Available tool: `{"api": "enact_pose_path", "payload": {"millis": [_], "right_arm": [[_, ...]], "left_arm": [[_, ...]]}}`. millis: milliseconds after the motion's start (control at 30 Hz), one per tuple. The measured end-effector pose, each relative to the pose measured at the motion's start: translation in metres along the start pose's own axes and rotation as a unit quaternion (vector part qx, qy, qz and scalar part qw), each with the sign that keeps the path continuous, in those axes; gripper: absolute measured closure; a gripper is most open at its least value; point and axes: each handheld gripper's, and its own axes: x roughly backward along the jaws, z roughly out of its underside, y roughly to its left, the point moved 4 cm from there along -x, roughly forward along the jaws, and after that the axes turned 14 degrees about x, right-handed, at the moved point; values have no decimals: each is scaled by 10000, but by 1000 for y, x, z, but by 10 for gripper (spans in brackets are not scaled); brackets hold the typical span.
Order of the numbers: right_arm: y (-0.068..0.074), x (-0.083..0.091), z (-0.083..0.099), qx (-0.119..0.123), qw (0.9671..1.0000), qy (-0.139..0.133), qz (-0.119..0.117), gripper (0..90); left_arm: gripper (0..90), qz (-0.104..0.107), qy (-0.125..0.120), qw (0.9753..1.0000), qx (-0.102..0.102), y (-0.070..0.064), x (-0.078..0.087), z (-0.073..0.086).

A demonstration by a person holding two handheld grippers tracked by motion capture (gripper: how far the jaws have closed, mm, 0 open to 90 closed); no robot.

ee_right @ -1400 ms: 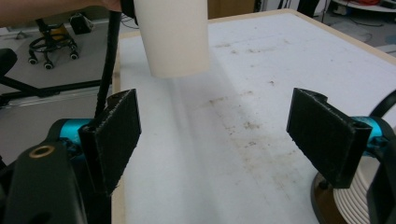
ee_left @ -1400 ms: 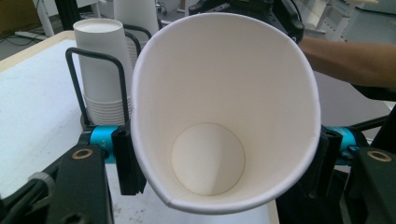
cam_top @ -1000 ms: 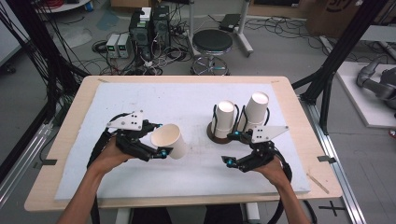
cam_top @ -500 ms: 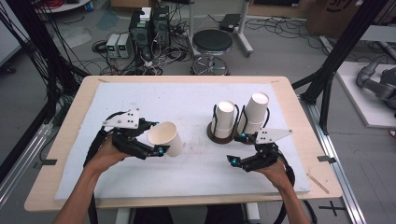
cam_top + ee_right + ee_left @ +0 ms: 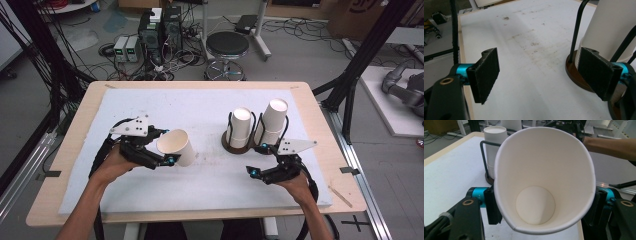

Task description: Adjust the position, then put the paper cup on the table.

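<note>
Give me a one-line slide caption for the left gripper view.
Left gripper squeezing a tilted paper cup, mouth toward the camera, with the cup holder behind.

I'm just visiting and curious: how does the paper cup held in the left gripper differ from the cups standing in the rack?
The held cup is single, tilted, squeezed slightly oval by the left gripper. The rack cups stand in nested stacks inside black wire holders, untouched. All are plain white paper.

A robotics lab or workshop: cables are trailing across a grey concrete floor, electronic boxes are sitting beside a round stool, and black metal framing is standing around a wooden table.
</note>
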Motion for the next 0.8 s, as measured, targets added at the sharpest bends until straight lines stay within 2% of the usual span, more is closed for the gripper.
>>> {"api": "enact_pose_path", "payload": {"millis": [267,800], "right_arm": [[-1,1,2,-40,10000,-3,9,183],[-1,5,4,-79,9999,-37,52,183]], "left_arm": [[322,-10,72,10000,-20,2,-1,1],[322,-8,27,10000,-11,2,-2,0]]}}
